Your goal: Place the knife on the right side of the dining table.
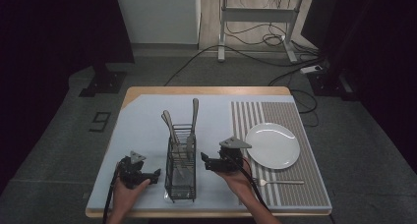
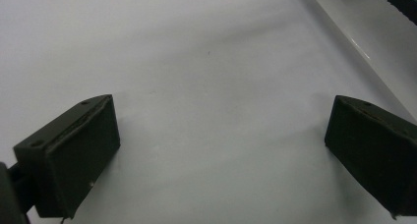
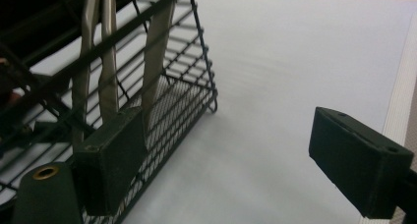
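Black wire cutlery rack (image 1: 180, 167), tall and narrow, stands near the table's front edge, holding 3 utensils. Right gripper (image 1: 205, 160) beside it and left gripper (image 1: 156, 175): jaws released, empty.

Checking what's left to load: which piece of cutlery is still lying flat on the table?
The fork on the striped placemat, just below the white plate; the others stand upright in the wire caddy.

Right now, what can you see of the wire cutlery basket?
The wire basket is a dark, tall, narrow box of thin metal mesh, standing upright on the pale blue mat between the two grippers. Three metal cutlery pieces stand in it, handles sticking out the top, leaning. In the right gripper view it sits close beside that gripper's jaws, nothing gripping it.
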Action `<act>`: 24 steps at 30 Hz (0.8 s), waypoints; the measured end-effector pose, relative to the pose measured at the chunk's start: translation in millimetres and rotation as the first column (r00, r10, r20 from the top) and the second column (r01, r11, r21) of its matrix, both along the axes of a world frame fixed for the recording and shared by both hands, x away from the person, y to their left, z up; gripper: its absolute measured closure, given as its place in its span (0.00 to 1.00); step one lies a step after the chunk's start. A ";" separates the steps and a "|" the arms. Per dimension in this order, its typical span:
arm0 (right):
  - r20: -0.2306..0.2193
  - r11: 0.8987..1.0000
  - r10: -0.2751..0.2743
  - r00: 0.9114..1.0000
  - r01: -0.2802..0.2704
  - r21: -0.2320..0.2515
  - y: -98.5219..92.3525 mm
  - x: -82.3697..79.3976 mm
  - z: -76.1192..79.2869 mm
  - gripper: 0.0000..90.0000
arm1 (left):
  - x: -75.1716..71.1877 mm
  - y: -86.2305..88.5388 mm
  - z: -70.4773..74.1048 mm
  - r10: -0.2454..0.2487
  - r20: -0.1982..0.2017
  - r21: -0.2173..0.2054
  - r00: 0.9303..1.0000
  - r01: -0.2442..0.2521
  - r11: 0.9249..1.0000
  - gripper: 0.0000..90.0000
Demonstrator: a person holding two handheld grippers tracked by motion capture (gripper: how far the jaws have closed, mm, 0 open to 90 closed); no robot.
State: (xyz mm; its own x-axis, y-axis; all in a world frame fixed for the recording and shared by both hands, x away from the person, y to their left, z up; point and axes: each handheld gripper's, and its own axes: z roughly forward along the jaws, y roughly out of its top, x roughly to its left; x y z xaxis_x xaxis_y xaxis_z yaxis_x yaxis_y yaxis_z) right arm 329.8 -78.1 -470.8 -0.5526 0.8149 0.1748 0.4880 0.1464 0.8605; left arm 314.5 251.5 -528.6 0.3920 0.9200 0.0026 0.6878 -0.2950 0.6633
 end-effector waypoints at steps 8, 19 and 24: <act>0.028 0.999 0.027 0.999 -0.028 0.040 1.4 8.1 11.3 0.23 | 0.0 0.1 0.1 -0.001 -0.002 0.000 1.000 0.001 1.000 0.00; 0.040 0.996 0.047 0.998 -0.050 0.069 0.1 21.6 21.0 0.31 | -0.1 0.0 0.1 0.000 0.000 0.001 1.000 0.000 1.000 0.00; 0.056 0.996 0.048 0.997 -0.052 0.066 4.1 25.5 23.3 0.32 | 0.0 0.1 0.0 -0.001 0.000 0.001 1.000 0.001 1.000 0.00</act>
State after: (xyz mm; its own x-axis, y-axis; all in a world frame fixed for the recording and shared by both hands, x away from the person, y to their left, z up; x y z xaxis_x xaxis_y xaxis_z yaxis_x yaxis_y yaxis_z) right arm 355.3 -74.0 -447.6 -0.6027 0.7733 0.1969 0.4338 0.1105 0.8942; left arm 314.5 251.5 -528.6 0.3930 0.9195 0.0038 0.6874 -0.2966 0.6629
